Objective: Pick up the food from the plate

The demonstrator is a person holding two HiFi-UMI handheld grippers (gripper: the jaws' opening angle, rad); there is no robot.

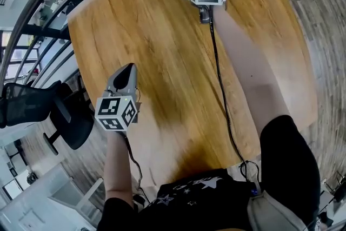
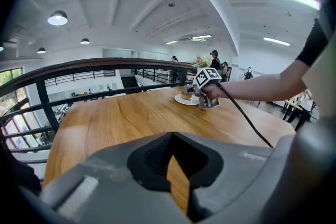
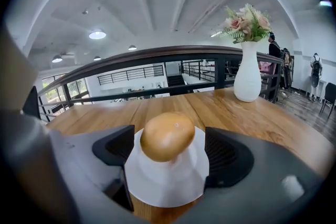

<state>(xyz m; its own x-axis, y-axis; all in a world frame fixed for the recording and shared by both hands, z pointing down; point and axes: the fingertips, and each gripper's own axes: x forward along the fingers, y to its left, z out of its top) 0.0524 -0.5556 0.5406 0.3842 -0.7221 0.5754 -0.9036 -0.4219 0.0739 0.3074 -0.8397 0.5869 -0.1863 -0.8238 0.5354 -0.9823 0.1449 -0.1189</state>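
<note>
Right gripper [image 3: 170, 150]: jaws spread wide, pads on either side of the bread roll [image 3: 168, 136], touching neither it nor the plate [image 3: 157, 186].

Roll: oval, smooth, golden-brown and slightly glossy, with one small pale speck on top. It sits centred on the small round white plate, directly ahead between the jaws.

Left gripper [image 2: 172, 148]: jaws drawn together at the tips, nothing between them. It is over the wooden table [image 3: 252, 118], well apart from the plate.
</note>
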